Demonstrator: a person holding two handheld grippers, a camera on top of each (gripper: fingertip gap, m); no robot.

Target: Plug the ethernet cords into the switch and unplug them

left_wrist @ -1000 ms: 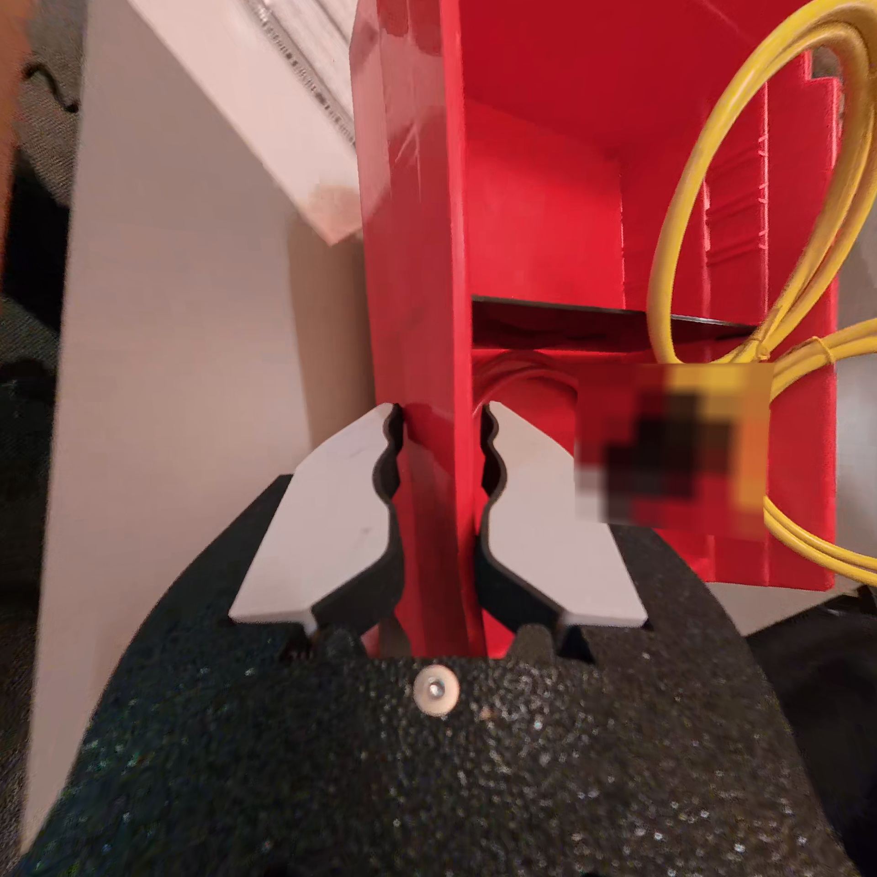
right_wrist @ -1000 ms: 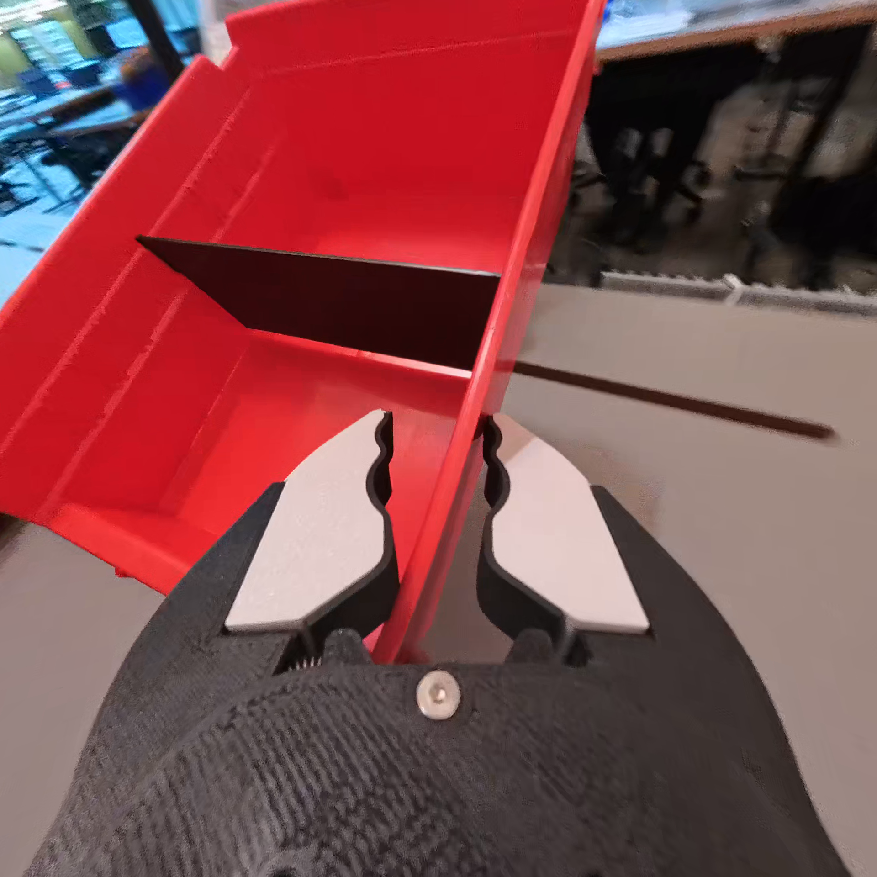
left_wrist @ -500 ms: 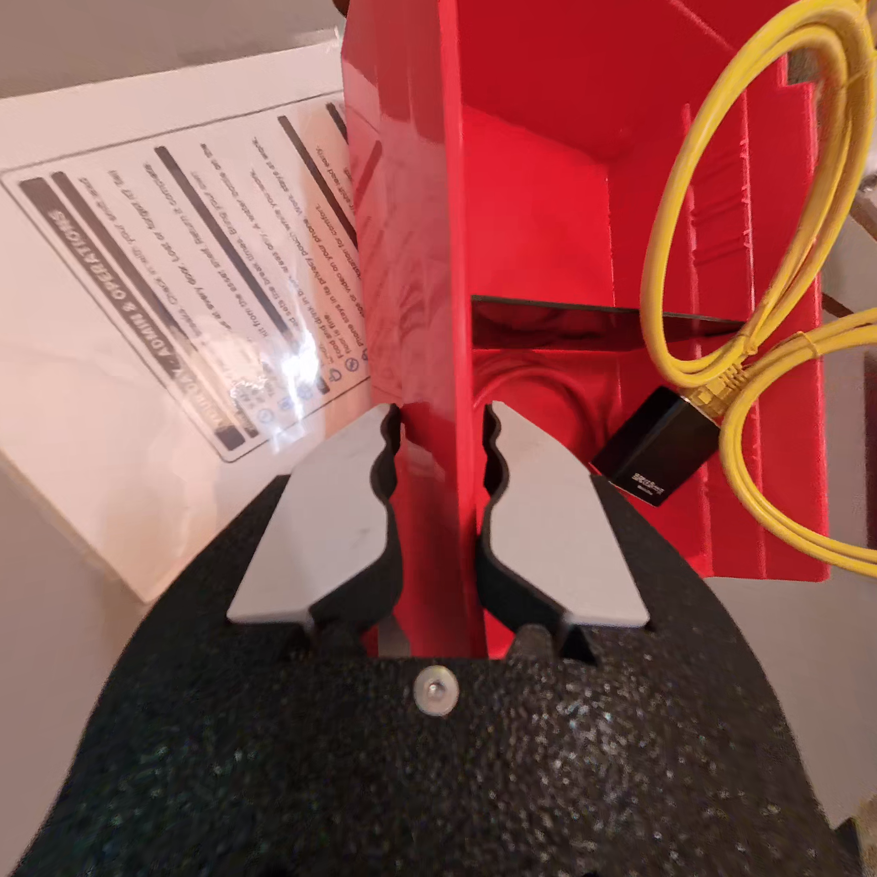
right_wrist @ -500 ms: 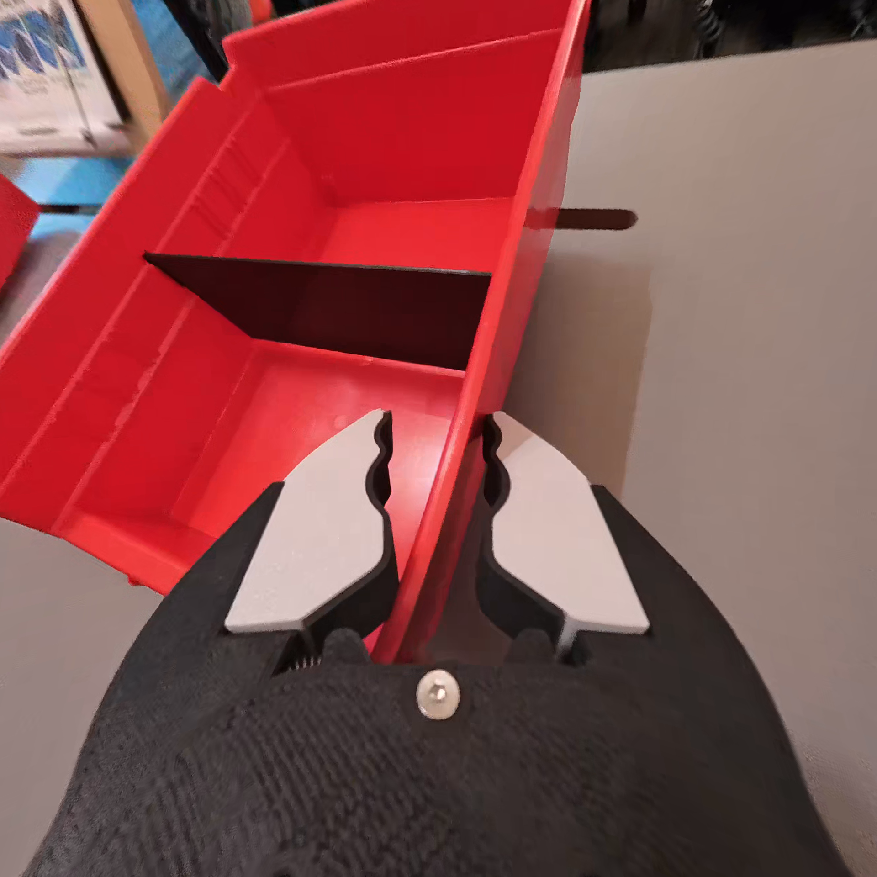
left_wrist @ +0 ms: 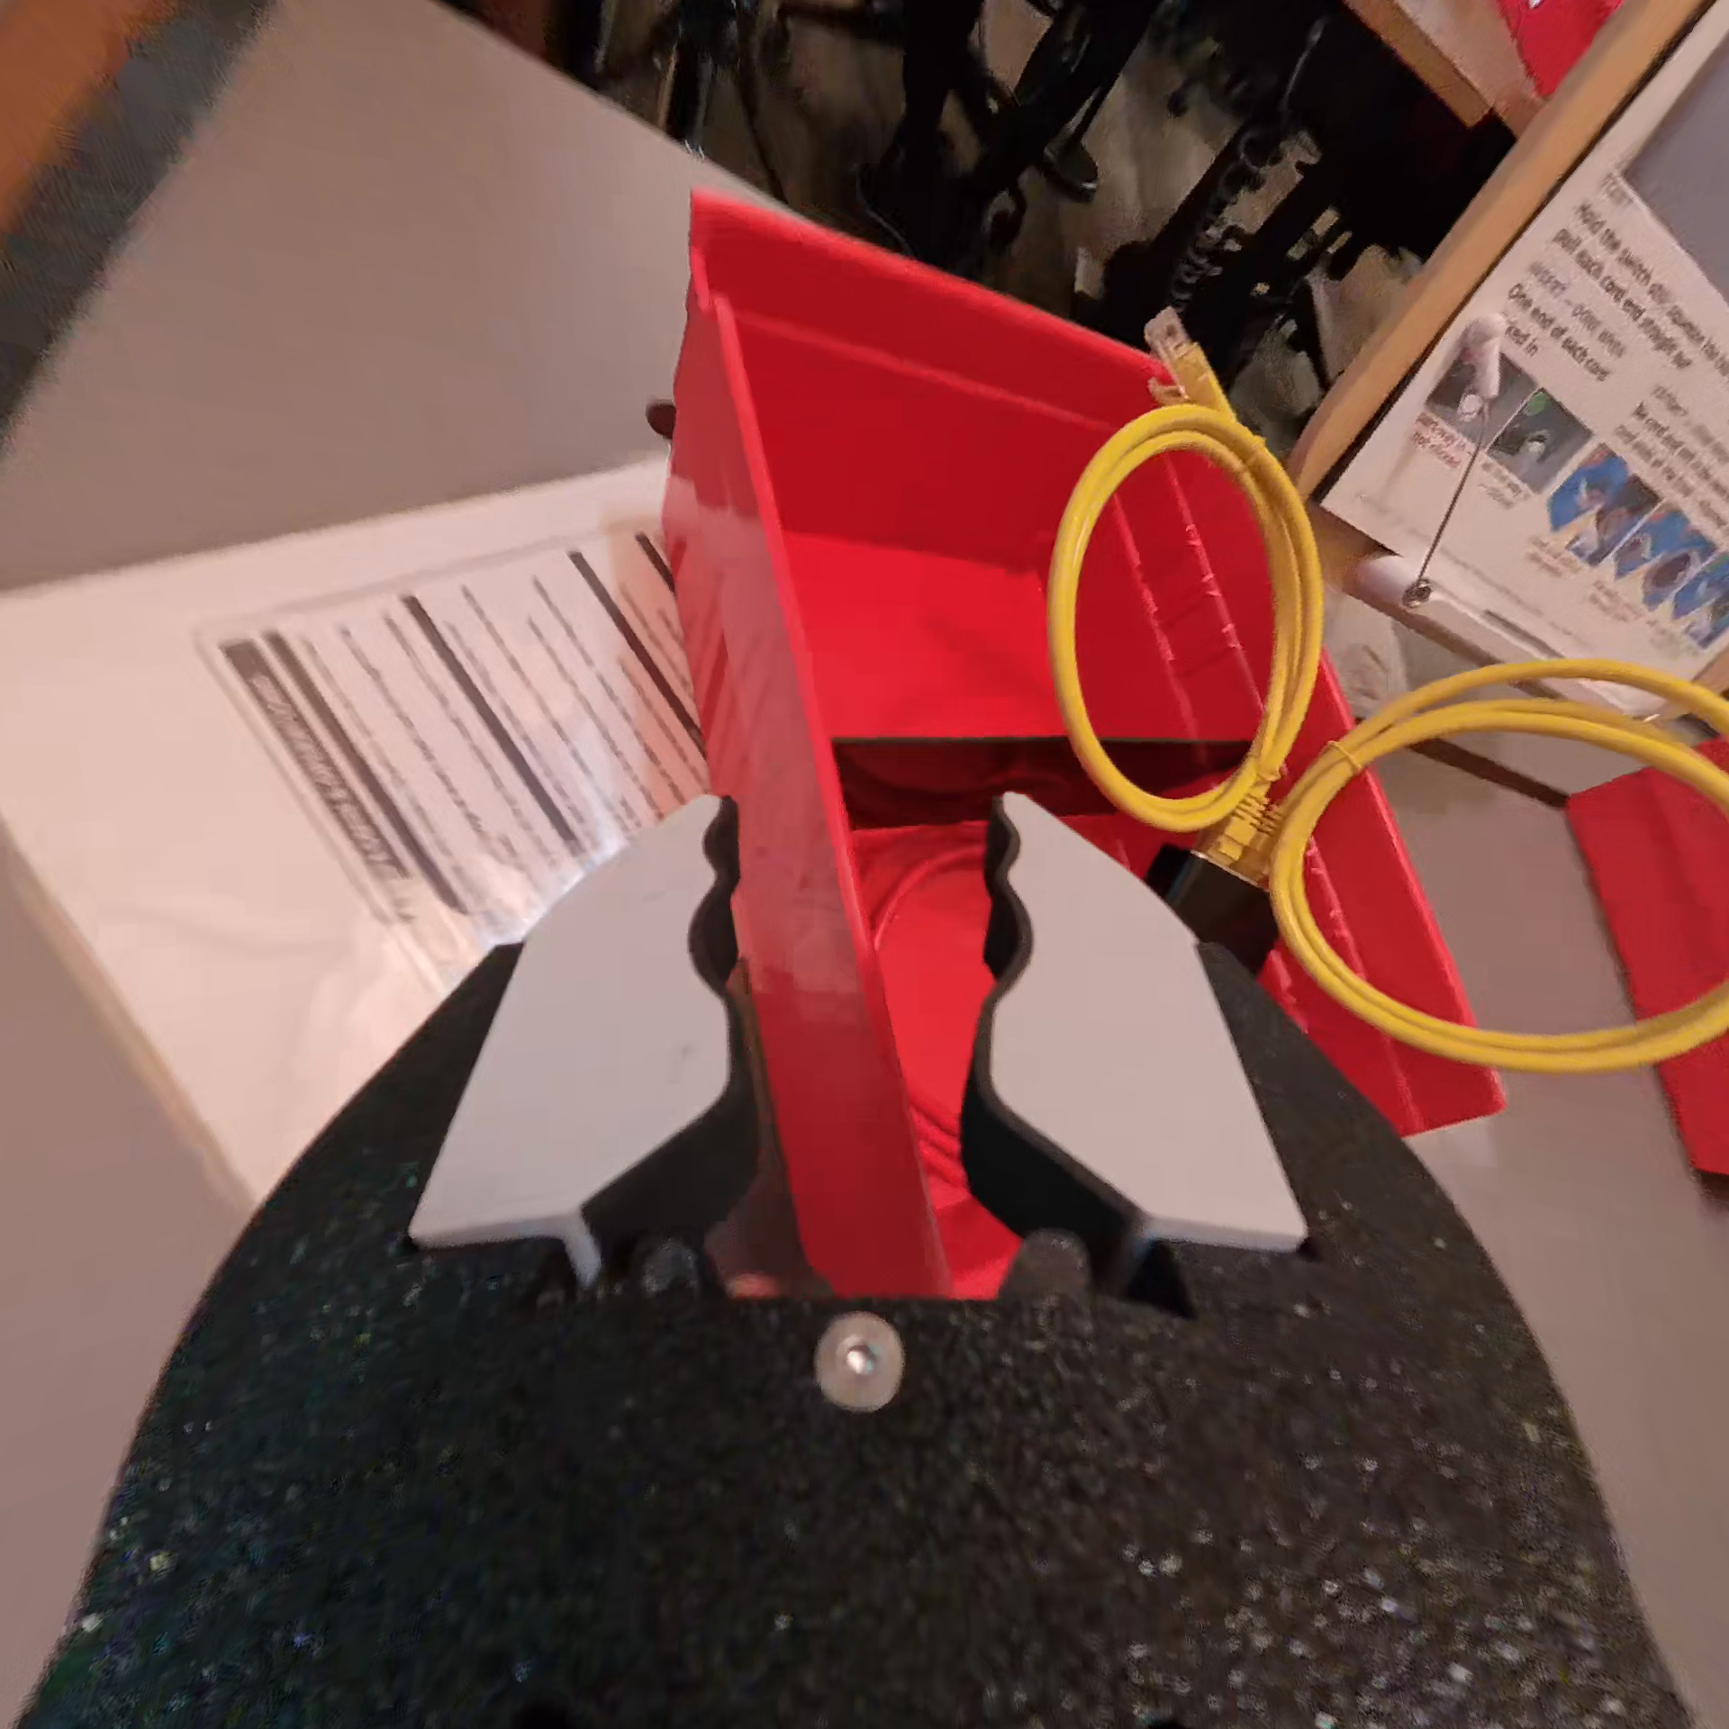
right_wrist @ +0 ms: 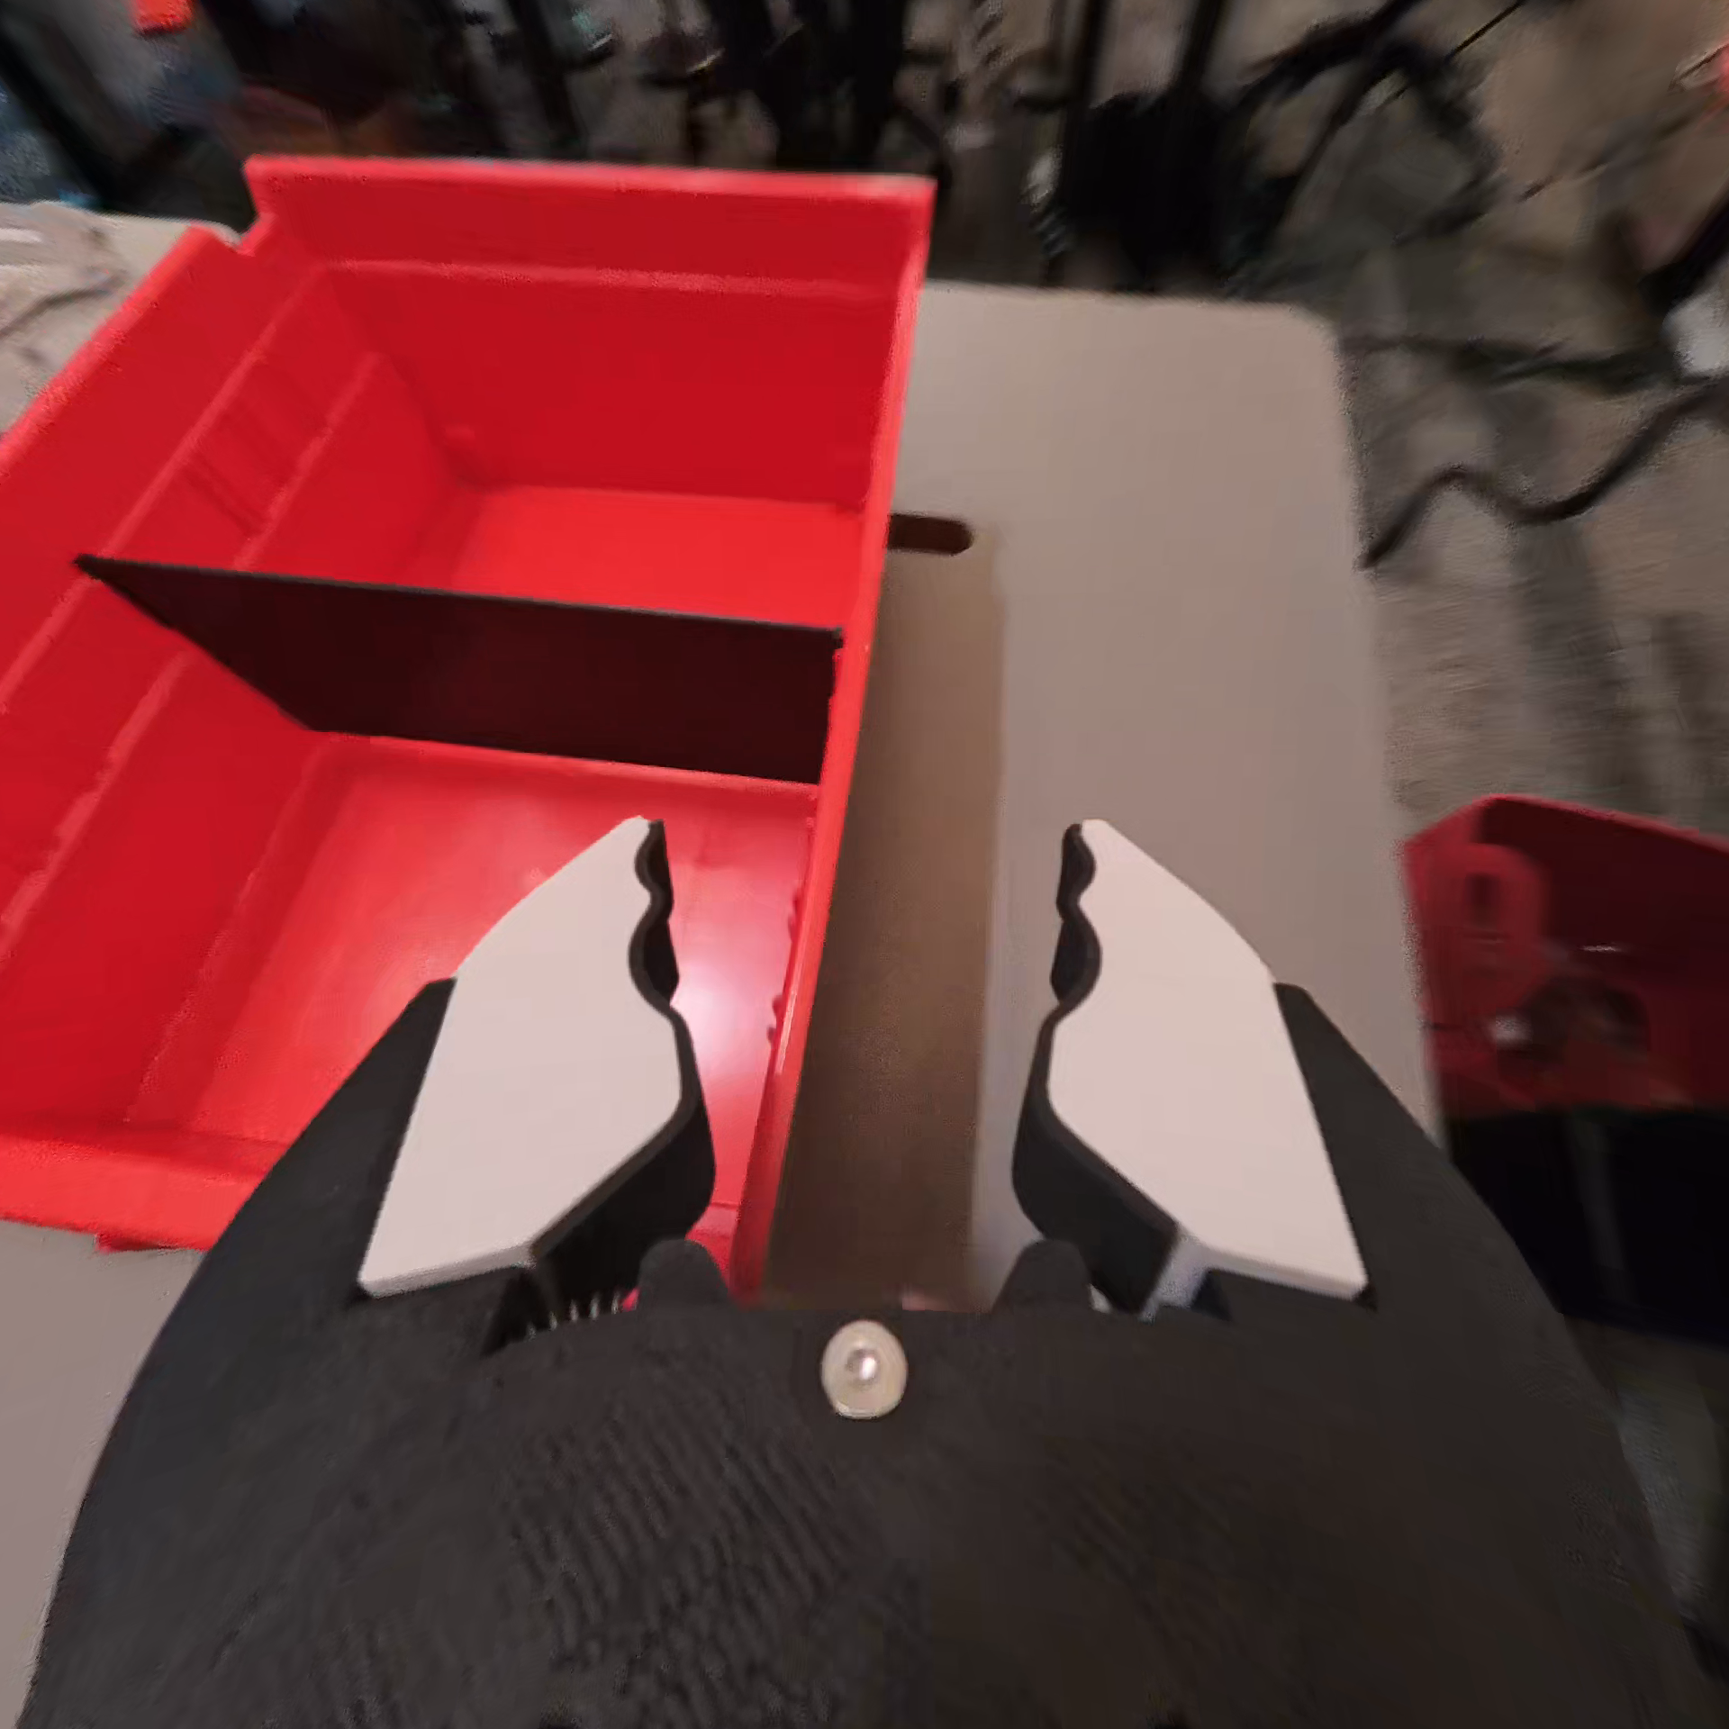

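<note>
In the left wrist view a red bin [left_wrist: 936, 486] with a black divider [left_wrist: 945, 760] holds a small black switch [left_wrist: 1216, 912] and two coiled yellow ethernet cords [left_wrist: 1062, 580] [left_wrist: 1497, 1057]. One yellow plug sits in the switch. Another plug [left_wrist: 1177, 351] sticks up free over the bin's far rim. My left gripper [left_wrist: 861, 814] straddles this bin's left wall, open, with a gap on the right side. My right gripper [right_wrist: 865, 833] is open wide astride the right wall of an empty red bin [right_wrist: 608, 374], touching nothing.
A laminated printed sheet [left_wrist: 421, 748] lies left of the bin on the grey table [right_wrist: 1123, 561]. A picture board [left_wrist: 1590, 421] leans at the right. Another red bin [right_wrist: 1553, 945] stands at the right edge. The empty bin has a black divider [right_wrist: 515, 674].
Both grippers have opened. The right one has let go of the empty bin's wall, and that bin now sits level on the table. The left jaws have loosened around their wall.
</note>
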